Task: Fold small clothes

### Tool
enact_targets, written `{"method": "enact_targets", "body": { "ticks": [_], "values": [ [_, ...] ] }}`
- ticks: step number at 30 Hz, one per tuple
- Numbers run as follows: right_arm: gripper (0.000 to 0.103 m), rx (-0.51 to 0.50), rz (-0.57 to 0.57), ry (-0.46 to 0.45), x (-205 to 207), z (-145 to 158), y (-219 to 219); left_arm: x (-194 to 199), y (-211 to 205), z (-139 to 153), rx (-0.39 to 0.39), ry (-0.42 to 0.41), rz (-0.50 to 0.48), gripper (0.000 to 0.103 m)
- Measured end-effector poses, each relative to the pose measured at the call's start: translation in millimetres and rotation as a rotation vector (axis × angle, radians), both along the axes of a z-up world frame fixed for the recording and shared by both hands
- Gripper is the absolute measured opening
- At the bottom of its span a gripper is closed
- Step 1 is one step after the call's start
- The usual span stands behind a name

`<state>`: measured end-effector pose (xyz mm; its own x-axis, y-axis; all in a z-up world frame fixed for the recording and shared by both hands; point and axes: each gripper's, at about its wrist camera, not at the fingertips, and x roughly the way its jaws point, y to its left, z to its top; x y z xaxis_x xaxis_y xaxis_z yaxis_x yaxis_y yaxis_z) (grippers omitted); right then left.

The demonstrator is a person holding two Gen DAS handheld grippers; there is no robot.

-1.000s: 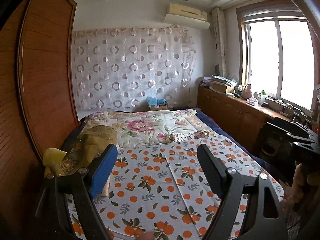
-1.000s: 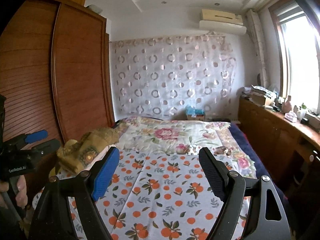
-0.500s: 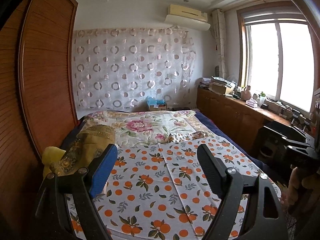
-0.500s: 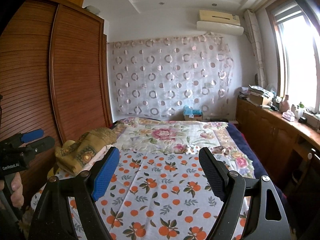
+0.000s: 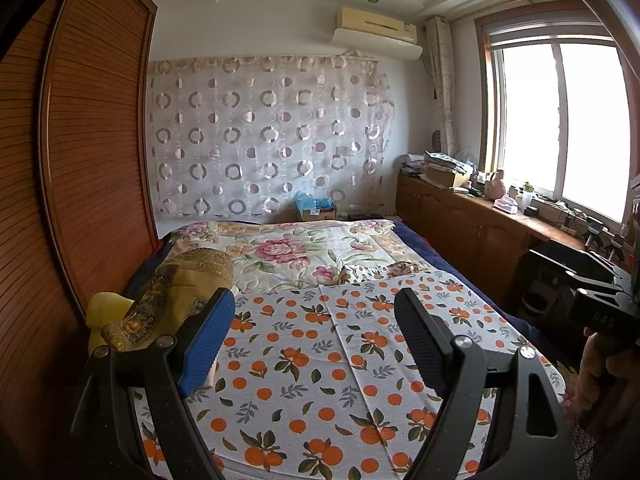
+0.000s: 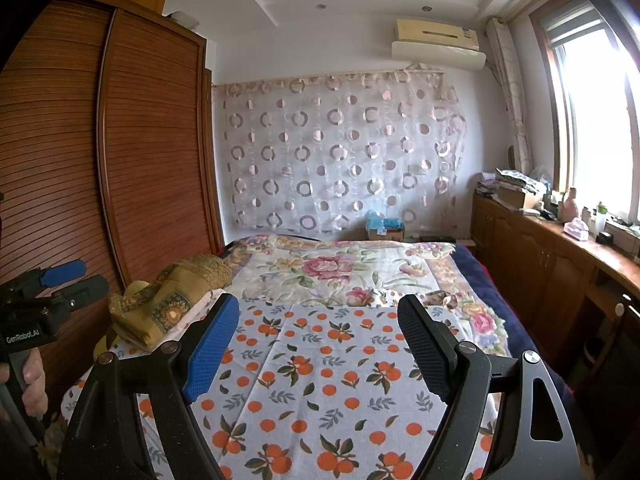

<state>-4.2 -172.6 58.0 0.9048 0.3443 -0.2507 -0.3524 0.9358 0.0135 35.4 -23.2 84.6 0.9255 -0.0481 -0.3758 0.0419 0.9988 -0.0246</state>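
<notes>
— Left gripper (image 5: 316, 340) and right gripper (image 6: 318, 344): both with fingers wide apart, nothing between, held level above the bed (image 5: 472, 280), probably for a clear look.

— And the small clothes?

— Hard to tell. Orange-print cloth (image 5: 304, 364) flat in lower centre; yellow-brown bundle (image 5: 180, 296) at lower left beside the wardrobe (image 5: 88, 168). Fits both waiting and finished.

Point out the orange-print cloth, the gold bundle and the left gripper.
orange-print cloth (image 5: 304, 364): left wrist view, middle of the sheet.
gold bundle (image 6: 176, 304): right wrist view, patterned top fold.
left gripper (image 5: 314, 338): left wrist view, midway between fingertips.
</notes>
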Motion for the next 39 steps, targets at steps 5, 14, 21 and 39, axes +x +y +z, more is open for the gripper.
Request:
{"method": "enact_targets", "body": {
  "ticks": [5,14,21,39],
  "values": [
    [0.083,0.001,0.001,-0.001,-0.3,-0.4,-1.1,-0.1,0.0,0.3,0.002,-0.001,-0.001,0.082],
    [0.083,0.001,0.002,-0.001,1.0,0.1,-3.7,-0.2,5.5,-1.6,0.003,-0.006,0.006,0.082],
    [0.083,0.001,0.002,-0.002,1.3,-0.7,-4.2,-0.1,6.1,-1.7,0.003,-0.005,0.005,0.082],
    [0.083,0.003,0.0,-0.006,3.3,0.7,-8.7,-0.4,5.0,-1.9,0.005,-0.007,0.005,0.082]
  ]
}}
